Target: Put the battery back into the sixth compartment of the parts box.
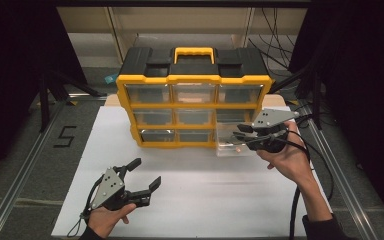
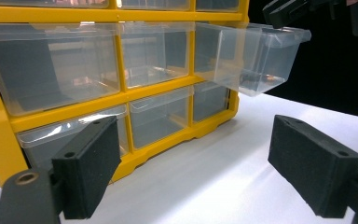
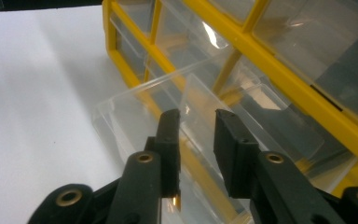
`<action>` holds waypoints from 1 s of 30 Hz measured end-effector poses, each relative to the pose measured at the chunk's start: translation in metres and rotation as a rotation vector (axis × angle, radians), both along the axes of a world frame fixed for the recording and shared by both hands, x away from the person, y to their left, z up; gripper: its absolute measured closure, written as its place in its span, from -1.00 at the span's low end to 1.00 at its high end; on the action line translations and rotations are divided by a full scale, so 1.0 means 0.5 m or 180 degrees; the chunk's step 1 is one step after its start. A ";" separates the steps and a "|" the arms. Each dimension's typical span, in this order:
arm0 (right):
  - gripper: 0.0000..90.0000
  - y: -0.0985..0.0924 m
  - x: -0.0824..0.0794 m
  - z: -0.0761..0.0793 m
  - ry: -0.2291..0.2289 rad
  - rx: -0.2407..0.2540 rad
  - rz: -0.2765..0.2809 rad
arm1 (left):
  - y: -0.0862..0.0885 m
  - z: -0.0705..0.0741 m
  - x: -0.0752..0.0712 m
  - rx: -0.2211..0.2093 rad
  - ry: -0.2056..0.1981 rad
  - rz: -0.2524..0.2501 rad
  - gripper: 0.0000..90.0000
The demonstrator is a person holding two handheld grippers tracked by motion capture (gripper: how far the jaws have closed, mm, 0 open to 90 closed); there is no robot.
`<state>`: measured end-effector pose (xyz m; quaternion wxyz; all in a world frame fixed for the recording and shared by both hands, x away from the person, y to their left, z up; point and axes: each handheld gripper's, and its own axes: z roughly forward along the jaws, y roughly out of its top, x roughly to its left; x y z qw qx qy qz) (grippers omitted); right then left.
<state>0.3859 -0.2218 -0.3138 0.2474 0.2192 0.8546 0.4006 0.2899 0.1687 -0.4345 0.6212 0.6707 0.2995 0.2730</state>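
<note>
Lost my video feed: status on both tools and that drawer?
Left tool open, idle on table. Right tool slightly open over pulled-out clear drawer, middle row, right column of yellow organizer; nothing visibly gripped. Nothing in the way.

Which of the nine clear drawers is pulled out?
The middle-row drawer at the cabinet's right end juts forward under the right tool; the others sit flush.

We record one clear plastic drawer [image 1: 228, 142], rectangular and open-topped, pulled most of the way out of the right column of the yellow-framed organiser [image 1: 194, 80]. It juts forward over the white table, roughly level. We see a small copper-coloured item on its floor, too small to identify.
</note>
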 end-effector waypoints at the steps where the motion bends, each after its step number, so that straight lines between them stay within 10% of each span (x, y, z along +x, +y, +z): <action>1: 0.56 0.000 -0.001 0.001 0.0003 0.0008 -0.0015 | 0.000 0.000 0.000 0.0001 -0.0003 -0.0001 -0.64; 30: -0.30 -0.003 -0.017 0.025 -0.0042 0.0491 -0.0301 | 0.001 0.000 0.000 -0.0003 0.0000 0.0003 -0.64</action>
